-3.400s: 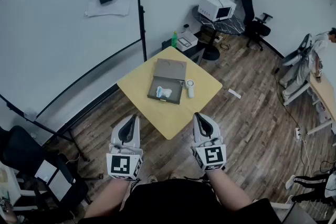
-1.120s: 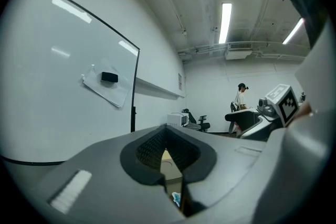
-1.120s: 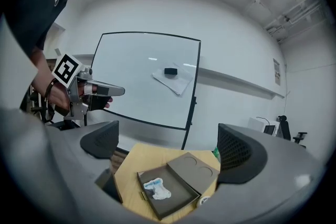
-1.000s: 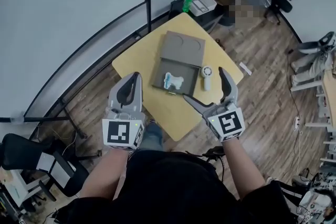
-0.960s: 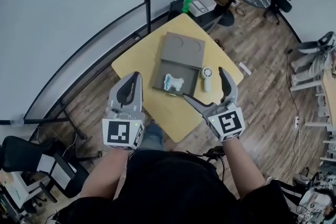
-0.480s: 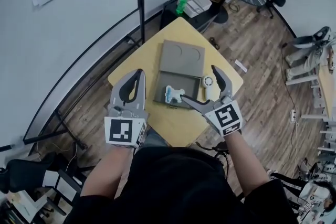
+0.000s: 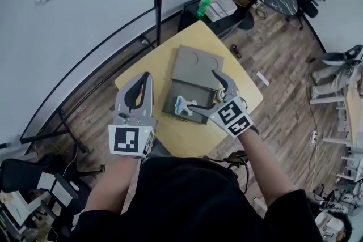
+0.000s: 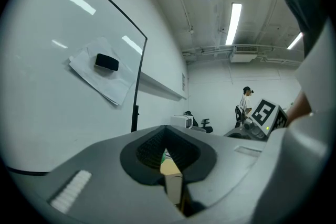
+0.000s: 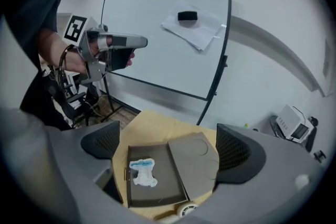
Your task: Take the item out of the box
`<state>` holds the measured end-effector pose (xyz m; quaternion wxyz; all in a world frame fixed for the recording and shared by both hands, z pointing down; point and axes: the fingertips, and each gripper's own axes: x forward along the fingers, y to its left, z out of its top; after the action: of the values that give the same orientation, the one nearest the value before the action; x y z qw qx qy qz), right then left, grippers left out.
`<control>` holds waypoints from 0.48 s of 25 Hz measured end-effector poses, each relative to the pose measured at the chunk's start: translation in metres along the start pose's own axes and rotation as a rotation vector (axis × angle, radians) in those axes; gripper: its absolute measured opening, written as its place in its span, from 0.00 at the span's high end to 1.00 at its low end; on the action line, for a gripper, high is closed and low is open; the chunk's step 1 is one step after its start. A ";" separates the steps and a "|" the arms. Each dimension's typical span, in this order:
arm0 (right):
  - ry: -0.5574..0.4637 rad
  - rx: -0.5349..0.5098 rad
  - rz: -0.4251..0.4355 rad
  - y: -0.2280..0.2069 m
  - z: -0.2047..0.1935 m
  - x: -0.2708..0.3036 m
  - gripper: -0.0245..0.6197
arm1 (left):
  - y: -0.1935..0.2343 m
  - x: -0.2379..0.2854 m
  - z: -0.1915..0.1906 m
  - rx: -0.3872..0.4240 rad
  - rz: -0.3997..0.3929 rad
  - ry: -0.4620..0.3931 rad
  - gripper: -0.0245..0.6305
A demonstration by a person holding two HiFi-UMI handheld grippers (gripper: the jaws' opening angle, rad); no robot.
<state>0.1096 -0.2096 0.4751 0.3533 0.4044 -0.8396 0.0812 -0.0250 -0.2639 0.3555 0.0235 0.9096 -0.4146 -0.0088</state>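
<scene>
In the head view, the open box (image 7: 174,93) sits on the yellow table (image 7: 173,134), its lid (image 7: 197,60) folded flat on the far side. The white-and-blue item (image 7: 182,103) lies in the box's tray, near the front wall. My right gripper (image 7: 203,90) hovers over the tray with its jaws spread wide, apart from the item. My left gripper (image 7: 144,77) hangs off the box's left side, over the table edge.

The left gripper view shows its jaws pressed together with nothing between them, only a sliver of table past the tips. The item is not visible here.

In the right gripper view the fingers (image 9: 103,139) stand wide apart and empty. The item lies below and beyond them, nearer the left-hand finger than the middle, touching neither.

I judge the step in hand to be the approach. To do it well I would shift the right gripper until the item sits midway between the pads, keep the jaws inside the tray walls, lower until the tips nearly brush the tray floor, then close gently, since the thing looks soft and flat.
</scene>
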 end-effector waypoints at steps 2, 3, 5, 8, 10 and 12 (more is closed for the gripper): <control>0.065 -0.020 0.058 0.004 -0.012 0.013 0.07 | 0.000 0.001 -0.005 -0.003 0.016 0.005 0.96; 0.098 -0.030 0.087 0.007 -0.018 0.020 0.08 | 0.000 0.000 -0.008 -0.003 0.022 0.007 0.96; 0.158 -0.050 0.140 0.013 -0.030 0.032 0.11 | 0.001 -0.001 -0.013 -0.005 0.035 0.013 0.96; 0.239 -0.077 0.214 0.021 -0.045 0.047 0.15 | 0.004 -0.001 -0.020 -0.013 0.054 0.022 0.96; 0.289 -0.096 0.255 0.027 -0.054 0.057 0.18 | 0.008 -0.001 -0.023 -0.017 0.066 0.026 0.96; 0.340 -0.107 0.290 0.031 -0.065 0.067 0.20 | 0.010 0.001 -0.026 -0.020 0.075 0.031 0.96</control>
<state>0.0926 -0.2033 0.5717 0.4951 0.2406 -0.8206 0.1536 -0.0313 -0.2702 0.3820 0.0393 0.8933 -0.4478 0.0019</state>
